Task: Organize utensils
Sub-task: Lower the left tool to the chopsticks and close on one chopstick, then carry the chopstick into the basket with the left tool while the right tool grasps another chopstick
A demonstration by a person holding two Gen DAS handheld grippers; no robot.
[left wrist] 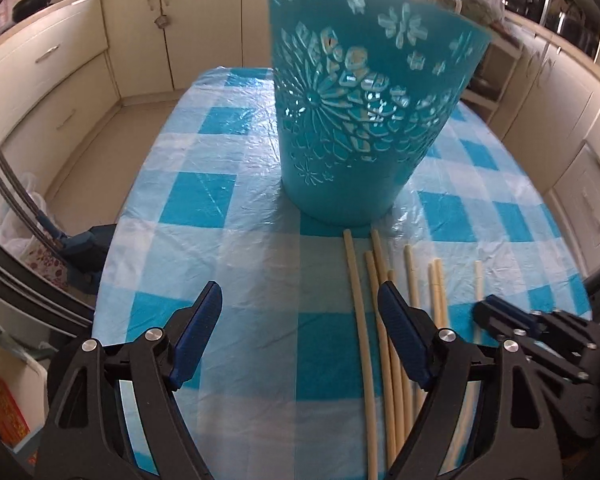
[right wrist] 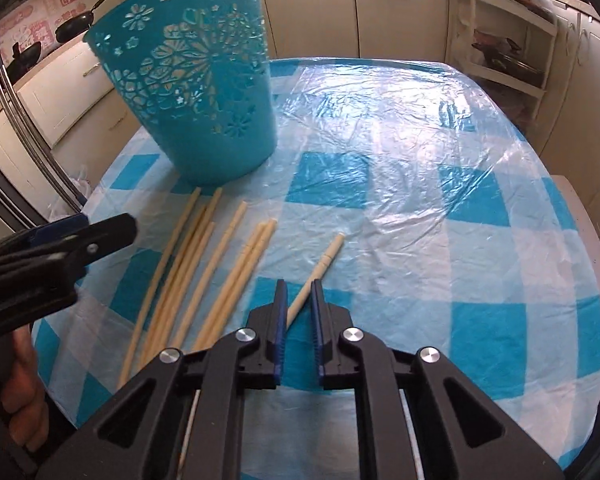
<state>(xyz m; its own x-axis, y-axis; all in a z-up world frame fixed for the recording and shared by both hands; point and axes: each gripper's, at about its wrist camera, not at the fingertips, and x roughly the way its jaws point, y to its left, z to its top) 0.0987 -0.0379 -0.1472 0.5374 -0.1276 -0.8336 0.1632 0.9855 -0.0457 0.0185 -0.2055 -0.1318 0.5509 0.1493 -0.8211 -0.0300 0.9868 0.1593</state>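
Observation:
A teal plastic bucket point(left wrist: 360, 120) point(right wrist: 204, 100) with cut-out flowers stands upright on the blue-and-white checked tablecloth point(left wrist: 204, 200). In front of it lie several pale wooden chopsticks point(left wrist: 412, 276) point(right wrist: 220, 248), roughly side by side. One chopstick point(right wrist: 328, 256) lies apart on the right; my right gripper point(right wrist: 299, 286) point(left wrist: 488, 308) is shut on it, the stick crossing slantwise between the narrow blue pads. My left gripper point(left wrist: 300, 288) point(right wrist: 100, 228) hangs open above the cloth at the left end of the row, the leftmost chopstick point(left wrist: 356, 300) just inside its right finger point(left wrist: 400, 320).
Cream kitchen cabinets point(left wrist: 60, 80) ring the table. A black pan point(left wrist: 36, 0) sits on the left counter, and an open white shelf unit point(right wrist: 500, 40) stands at the back right. A hand point(right wrist: 20, 380) holds the left gripper at the table's left edge.

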